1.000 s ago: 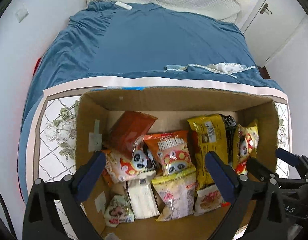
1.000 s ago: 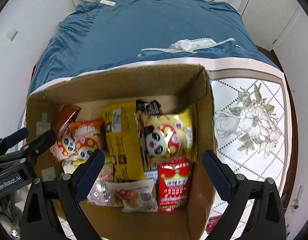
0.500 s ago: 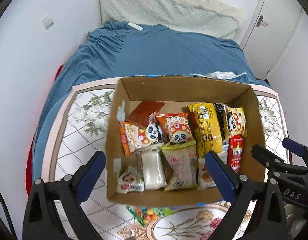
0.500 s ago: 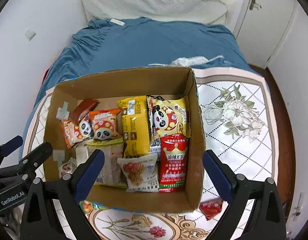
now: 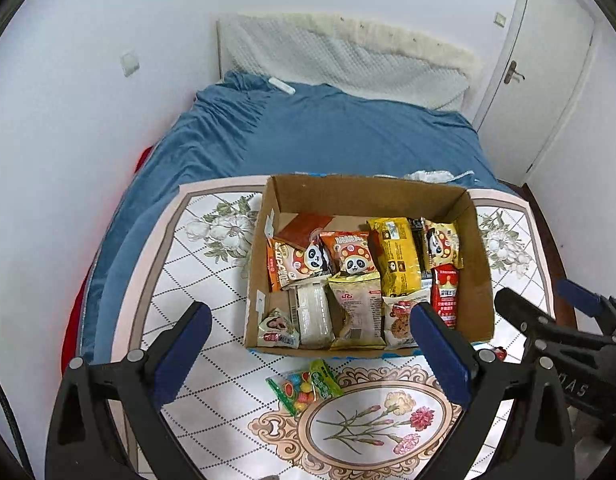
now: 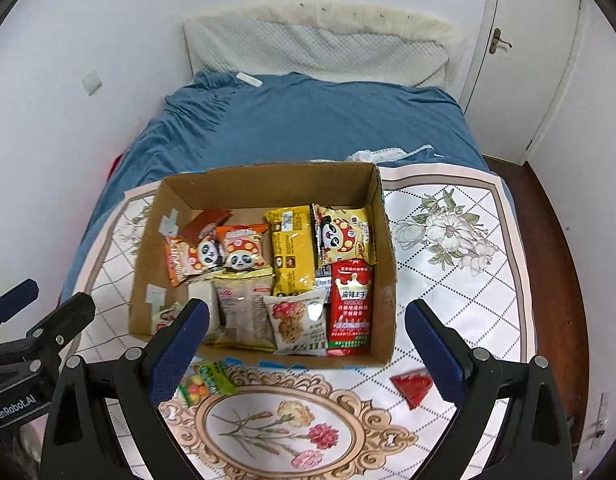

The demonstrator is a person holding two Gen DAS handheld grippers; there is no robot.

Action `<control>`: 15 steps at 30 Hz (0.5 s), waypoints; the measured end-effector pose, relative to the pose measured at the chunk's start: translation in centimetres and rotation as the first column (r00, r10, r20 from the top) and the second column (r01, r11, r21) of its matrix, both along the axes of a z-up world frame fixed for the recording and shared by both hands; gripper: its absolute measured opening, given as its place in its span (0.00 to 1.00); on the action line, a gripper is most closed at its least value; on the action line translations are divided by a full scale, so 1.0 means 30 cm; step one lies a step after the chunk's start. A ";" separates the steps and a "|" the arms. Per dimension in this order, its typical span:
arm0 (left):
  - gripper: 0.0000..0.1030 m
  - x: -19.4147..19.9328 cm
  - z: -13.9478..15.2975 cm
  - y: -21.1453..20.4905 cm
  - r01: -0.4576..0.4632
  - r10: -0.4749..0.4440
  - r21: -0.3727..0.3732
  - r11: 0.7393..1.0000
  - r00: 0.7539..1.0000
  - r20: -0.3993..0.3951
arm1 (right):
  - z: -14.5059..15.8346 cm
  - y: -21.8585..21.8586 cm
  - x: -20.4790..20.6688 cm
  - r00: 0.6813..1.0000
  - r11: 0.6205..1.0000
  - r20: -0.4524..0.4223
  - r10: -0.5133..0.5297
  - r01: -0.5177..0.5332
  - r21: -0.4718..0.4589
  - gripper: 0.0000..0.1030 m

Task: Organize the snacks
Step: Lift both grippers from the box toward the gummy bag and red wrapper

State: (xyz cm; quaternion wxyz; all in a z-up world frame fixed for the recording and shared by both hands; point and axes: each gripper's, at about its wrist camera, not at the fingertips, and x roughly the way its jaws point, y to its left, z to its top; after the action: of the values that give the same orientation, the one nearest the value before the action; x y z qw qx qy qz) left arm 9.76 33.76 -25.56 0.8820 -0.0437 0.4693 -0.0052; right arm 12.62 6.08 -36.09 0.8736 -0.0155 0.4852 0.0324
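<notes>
An open cardboard box [image 5: 481, 280] [image 6: 385, 248] sits on the floral table and holds several snack packets, among them panda bags, a yellow packet [image 5: 395, 256] [image 6: 292, 252] and a red packet [image 6: 349, 304]. A green candy bag [image 5: 306, 386] [image 6: 206, 384] lies on the table in front of the box. A small red packet [image 6: 413, 388] lies at the box's front right. My left gripper [image 5: 308, 348] is open and empty, high above the box's front edge. My right gripper [image 6: 306, 344] is open and empty, also above the front edge.
The table [image 5: 196, 264] has a floral cloth with an oval flower print [image 5: 371, 424] at the front. A bed with a blue sheet [image 5: 327, 132] stands behind it. A white door [image 6: 519, 60] is at the back right, with wood floor [image 6: 555, 280] to the right.
Both grippers have pulled up and back from the box, so the whole box, the table front and the two loose packets have come into view. Both stay open.
</notes>
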 end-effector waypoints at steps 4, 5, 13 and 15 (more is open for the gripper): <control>0.99 -0.065 0.036 0.006 -0.010 0.010 -0.010 1.000 1.000 0.008 | 0.030 -0.012 -0.087 1.000 1.000 -0.008 -0.008 0.008 0.030 0.97; 0.99 -0.091 0.033 0.009 -0.013 0.013 -0.010 1.000 1.000 0.003 | 0.026 -0.023 -0.112 1.000 0.999 -0.018 -0.015 0.016 0.039 0.97; 0.99 -0.226 -0.171 0.049 -0.048 0.053 0.035 0.998 0.985 -0.162 | -0.187 -0.241 -0.242 0.970 0.983 -0.184 -0.159 0.172 0.058 0.97; 0.99 -0.247 -0.261 0.064 -0.059 0.068 0.045 0.997 0.971 -0.228 | -0.267 -0.325 -0.246 0.948 0.971 -0.228 -0.220 0.236 0.046 0.97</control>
State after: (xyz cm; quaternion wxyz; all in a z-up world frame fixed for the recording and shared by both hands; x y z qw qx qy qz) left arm 2.35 35.67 -33.39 0.8222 -0.0422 0.5664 0.0372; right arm 5.24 -3.67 -44.09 0.8120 0.0760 0.5766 -0.0498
